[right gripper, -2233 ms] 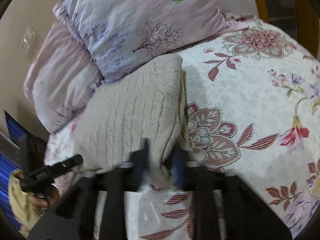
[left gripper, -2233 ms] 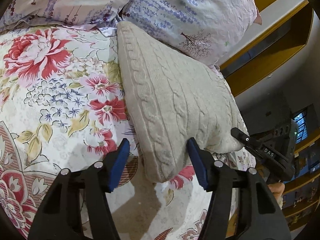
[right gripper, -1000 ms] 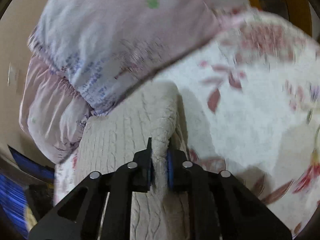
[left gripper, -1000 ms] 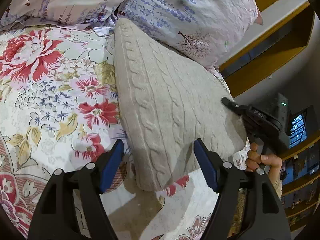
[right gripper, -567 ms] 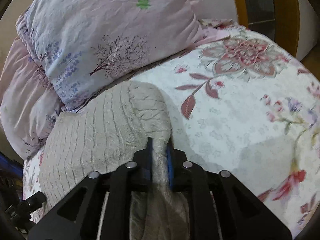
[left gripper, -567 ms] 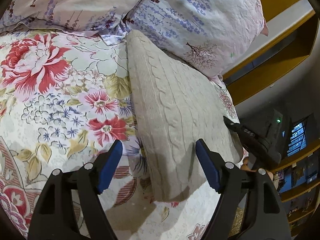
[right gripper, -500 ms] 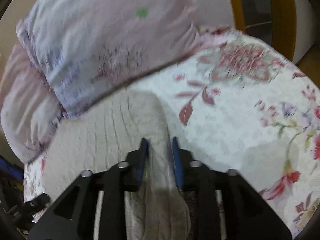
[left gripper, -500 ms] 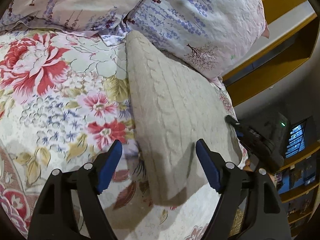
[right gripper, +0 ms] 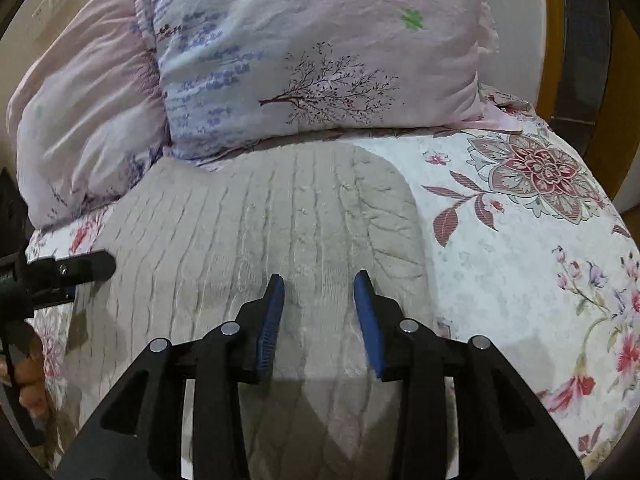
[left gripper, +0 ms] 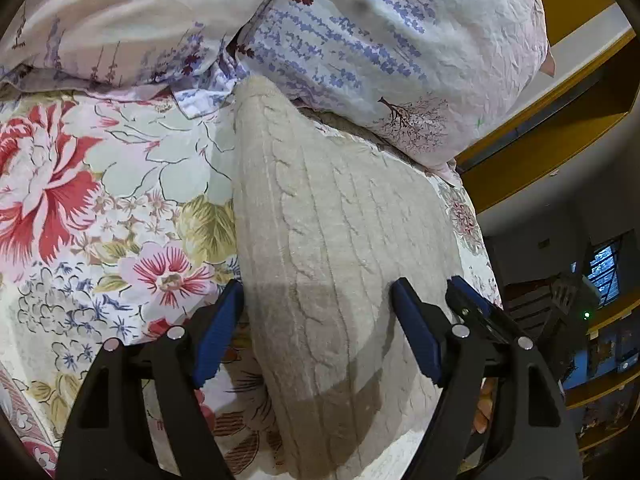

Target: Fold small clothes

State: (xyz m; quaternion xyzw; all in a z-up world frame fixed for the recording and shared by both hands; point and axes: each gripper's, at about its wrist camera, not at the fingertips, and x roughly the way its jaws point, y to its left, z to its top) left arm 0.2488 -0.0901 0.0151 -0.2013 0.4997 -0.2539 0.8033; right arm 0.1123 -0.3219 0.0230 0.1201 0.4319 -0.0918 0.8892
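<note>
Lighting even, indoor, moderately bright on the bed (left gripper: 120,184). Soft shadows from both rigs fall on the knit (right gripper: 280,232) at frame bottom. Strong fisheye bending with black vignette corners. Right view slightly soft; room (left gripper: 560,248) behind the bed is dark.

A cream cable-knit sweater (right gripper: 256,240) lies on a white bedspread (left gripper: 100,208) printed with red and pink flowers — behind it, a pale pink pillow (right gripper: 320,48) with lavender sprigs and a dark tree — blue pads (right gripper: 366,312).
</note>
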